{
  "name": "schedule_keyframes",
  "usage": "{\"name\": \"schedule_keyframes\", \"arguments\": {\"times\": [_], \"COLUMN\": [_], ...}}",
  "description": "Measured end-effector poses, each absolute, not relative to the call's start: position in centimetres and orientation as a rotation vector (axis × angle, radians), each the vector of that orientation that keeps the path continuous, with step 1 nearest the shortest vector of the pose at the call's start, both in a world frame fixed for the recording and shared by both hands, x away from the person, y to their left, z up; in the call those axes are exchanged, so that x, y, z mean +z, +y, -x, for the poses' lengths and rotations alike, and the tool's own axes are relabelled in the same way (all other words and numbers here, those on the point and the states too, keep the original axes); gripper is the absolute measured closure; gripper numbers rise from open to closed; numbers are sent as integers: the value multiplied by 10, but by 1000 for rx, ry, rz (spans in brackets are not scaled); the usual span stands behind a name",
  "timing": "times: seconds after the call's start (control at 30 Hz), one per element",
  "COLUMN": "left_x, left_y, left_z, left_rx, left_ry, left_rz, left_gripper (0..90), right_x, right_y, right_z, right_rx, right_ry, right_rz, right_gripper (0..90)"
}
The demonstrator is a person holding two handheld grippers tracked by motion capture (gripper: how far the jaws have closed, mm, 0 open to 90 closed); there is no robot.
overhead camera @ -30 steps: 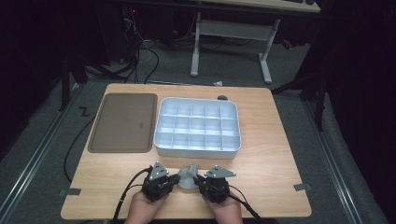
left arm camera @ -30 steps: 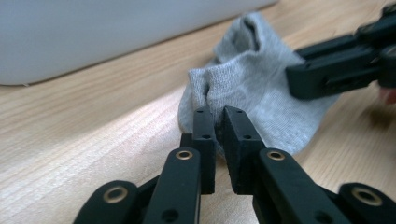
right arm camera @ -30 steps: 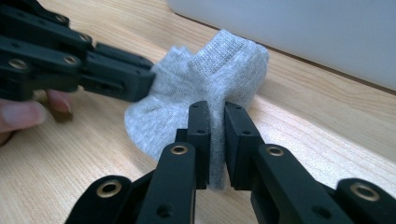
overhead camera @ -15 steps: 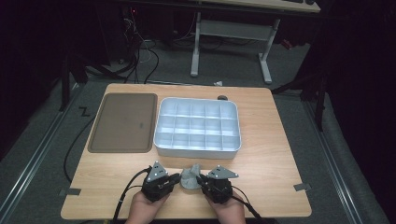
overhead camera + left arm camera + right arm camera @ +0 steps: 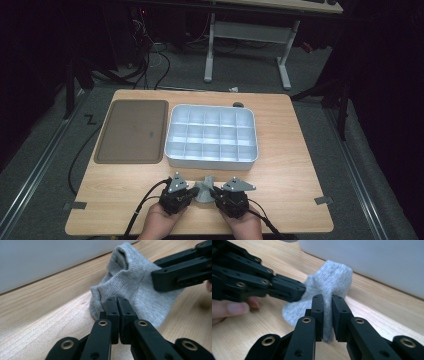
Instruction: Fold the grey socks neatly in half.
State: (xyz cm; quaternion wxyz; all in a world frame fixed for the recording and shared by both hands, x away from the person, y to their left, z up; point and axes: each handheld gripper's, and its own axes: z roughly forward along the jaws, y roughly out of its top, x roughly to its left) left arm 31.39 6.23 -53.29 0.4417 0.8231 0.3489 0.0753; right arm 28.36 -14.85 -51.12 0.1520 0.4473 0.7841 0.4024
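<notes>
Two-handed grab on a grey sock (image 5: 204, 191), at the near edge of the desk (image 5: 290, 165), just in front of the white divided box (image 5: 212, 134). Left claw (image 5: 117, 302) just pressed together, pinching the sock's edge. Right claw (image 5: 327, 302) pinching a fold of cloth (thicker bunch). Grasp step looks done. Next probably: lift together or pull apart to flatten, keeping both pinches firm. Brown tray (image 5: 131, 131) bare at left.
</notes>
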Motion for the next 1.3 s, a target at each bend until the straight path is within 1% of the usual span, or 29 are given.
{"name": "schedule_keyframes", "arguments": {"times": [0.23,0.4,0.63,0.77,0.83,0.9,0.93,1.03,1.13,1.2,1.3], "left_x": [-533,-533,-534,-534,-535,-534,-533,-521,-507,-500,-505], "left_y": [62,62,66,67,70,77,81,94,92,83,70], "left_z": [-314,-314,-318,-320,-323,-326,-325,-321,-316,-315,-321], "left_rx": [191,188,121,96,58,16,31,79,97,103,116], "left_ry": [860,862,889,894,907,937,944,932,880,851,851], "left_rz": [-2048,-2048,-2022,-2016,-2002,-1970,-1958,-1873,-1826,-1826,-1878], "left_gripper": [887,887,882,882,879,850,837,837,828,793,758], "right_x": [-498,-499,-513,-514,-514,-513,-513,-513,-513,-513,-514], "right_y": [-131,-116,-113,-113,-113,-112,-111,-110,-109,-109,-110], "right_z": [-278,-276,-277,-278,-279,-279,-279,-279,-279,-279,-279], "right_rx": [1143,1074,1031,1013,1002,981,975,957,944,951,959], "right_ry": [2269,2300,2376,2387,2396,2396,2396,2400,2401,2400,2397], "right_rz": [-1165,-1086,-1062,-1057,-1054,-1046,-1036,-1031,-1023,-1022,-1025], "right_gripper": [811,809,817,818,819,819,819,820,820,820,819]}}
